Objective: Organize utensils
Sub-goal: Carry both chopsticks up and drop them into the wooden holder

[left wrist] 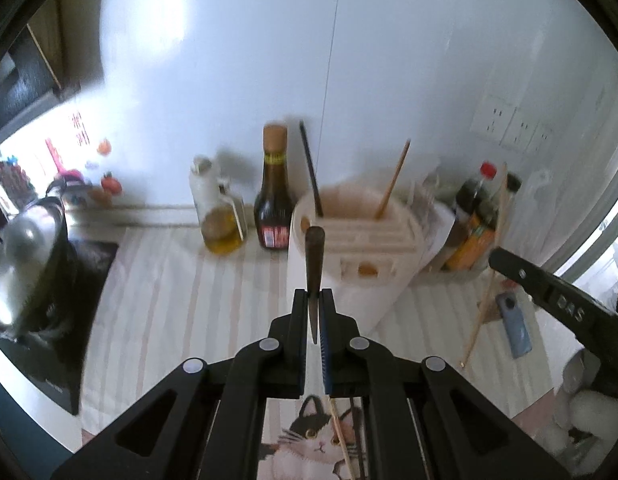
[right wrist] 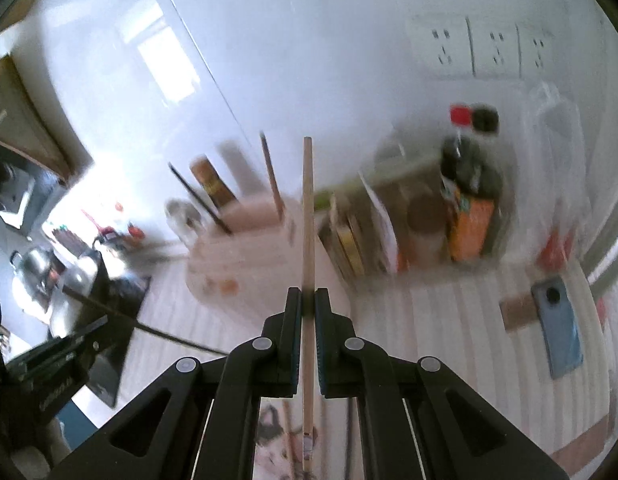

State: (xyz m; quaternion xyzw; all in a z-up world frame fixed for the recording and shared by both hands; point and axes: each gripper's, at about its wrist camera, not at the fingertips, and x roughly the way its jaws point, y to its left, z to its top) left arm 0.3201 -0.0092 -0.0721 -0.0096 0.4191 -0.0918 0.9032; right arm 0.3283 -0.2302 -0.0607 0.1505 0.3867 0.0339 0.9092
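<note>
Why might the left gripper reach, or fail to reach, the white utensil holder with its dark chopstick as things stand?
Probably it can reach. The left gripper, shut on the dark chopstick, points at the white utensil holder, and nothing stands between them. The right gripper is off to the side.

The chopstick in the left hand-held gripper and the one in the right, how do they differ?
The left chopstick is dark brown; the right chopstick is pale wood. The left chopstick tapers to a point behind the pads; the right chopstick looks even in width. Both are clamped upright, left hand-held gripper, right hand-held gripper.
</note>
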